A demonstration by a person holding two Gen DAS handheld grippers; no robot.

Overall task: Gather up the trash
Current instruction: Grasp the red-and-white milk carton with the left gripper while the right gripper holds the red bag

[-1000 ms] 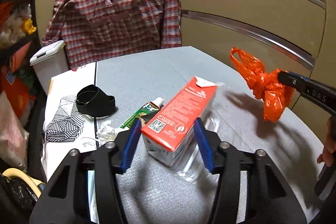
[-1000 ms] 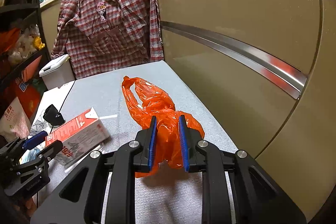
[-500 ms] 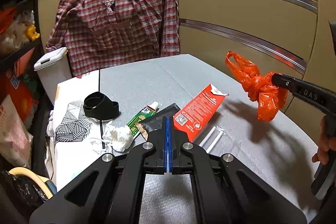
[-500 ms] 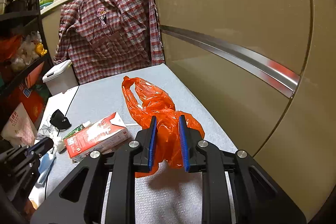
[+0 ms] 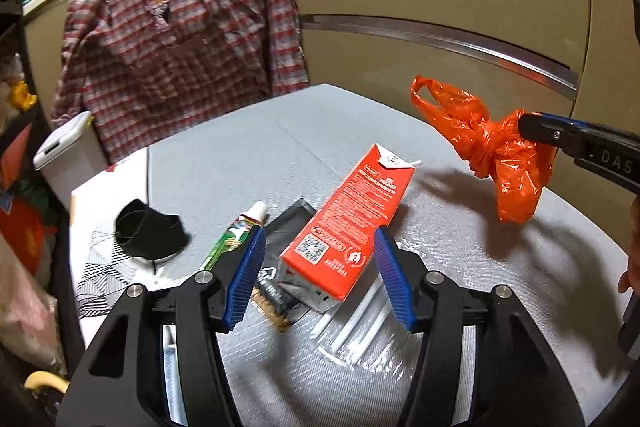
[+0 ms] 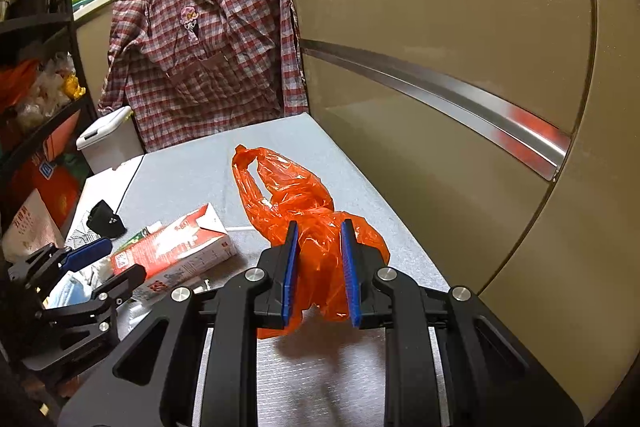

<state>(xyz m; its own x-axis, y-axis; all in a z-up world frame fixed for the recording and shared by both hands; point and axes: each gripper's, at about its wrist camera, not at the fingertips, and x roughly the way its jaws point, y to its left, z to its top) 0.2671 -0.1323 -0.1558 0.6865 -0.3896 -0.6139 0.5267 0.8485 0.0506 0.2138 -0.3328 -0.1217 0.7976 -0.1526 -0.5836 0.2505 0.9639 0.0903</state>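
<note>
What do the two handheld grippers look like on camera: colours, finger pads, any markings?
Both are matte black plastic. The left gripper and right gripper each carry two blue ribbed pads on angular black fingers, joined by silver round-head screws. The left wrist view shows the right gripper from the side, with pale lettering "DAS". No cables or sleeves are visible.

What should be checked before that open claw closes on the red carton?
1. Left gripper open wide enough: ok.
2. Carton between its fingers: ok, near end only.
3. Fingers clear of the toothpaste tube and black packet: not ok, both close by.
4. Straws out of the way: cannot tell.
5. Right gripper gripping the orange bag: ok.
6. Bag mouth open to receive: not ok, bunched.
</note>
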